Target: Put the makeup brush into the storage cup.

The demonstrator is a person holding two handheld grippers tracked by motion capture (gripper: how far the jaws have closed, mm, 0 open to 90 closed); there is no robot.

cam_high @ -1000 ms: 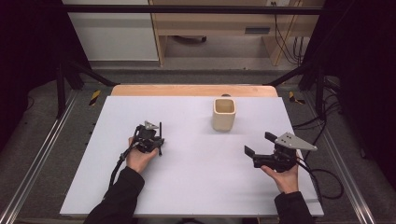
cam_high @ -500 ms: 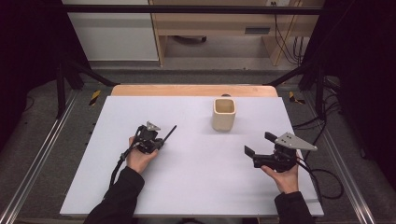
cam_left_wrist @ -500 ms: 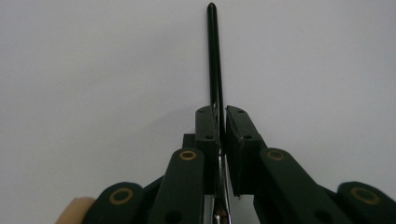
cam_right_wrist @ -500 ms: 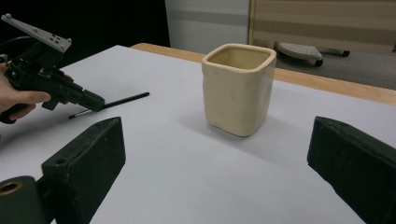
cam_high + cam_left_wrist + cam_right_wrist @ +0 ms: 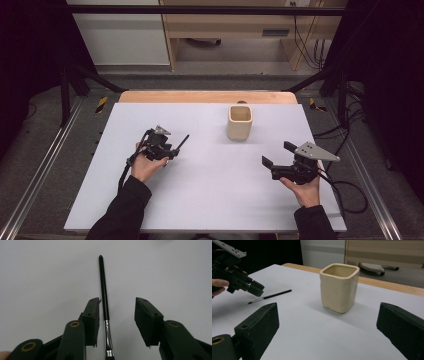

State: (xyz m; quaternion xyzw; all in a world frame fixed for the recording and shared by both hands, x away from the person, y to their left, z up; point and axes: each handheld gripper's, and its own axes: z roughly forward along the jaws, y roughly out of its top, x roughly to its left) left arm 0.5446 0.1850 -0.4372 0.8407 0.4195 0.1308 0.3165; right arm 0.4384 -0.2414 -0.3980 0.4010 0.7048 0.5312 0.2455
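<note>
A thin black paintbrush (image 5: 103, 290) with a silver ferrule lies on the white table between the jaws of my left gripper (image 5: 117, 302). Those jaws have just been opening: the brush rests close by one pad, and a wide gap separates it from the other. In the high view the left gripper (image 5: 172, 150) is left of centre and the brush (image 5: 182, 141) points up and right from it. A cream square cup (image 5: 239, 122) stands upright at the back centre. My right gripper (image 5: 278, 154) hovers open at the front right, facing the cup (image 5: 339, 287), and it also sees the brush (image 5: 270, 296) and the left gripper (image 5: 255, 290).
The white table top (image 5: 210, 200) has a wooden strip (image 5: 200, 96) along its far edge. Metal rails (image 5: 45, 170) run down both sides. A black cable (image 5: 350, 192) loops off the table's right edge behind my right hand.
The brush was upright in the left gripper, then tipped to the right, and now lies low on the table. The left jaws have opened off it. The right gripper has not moved.
</note>
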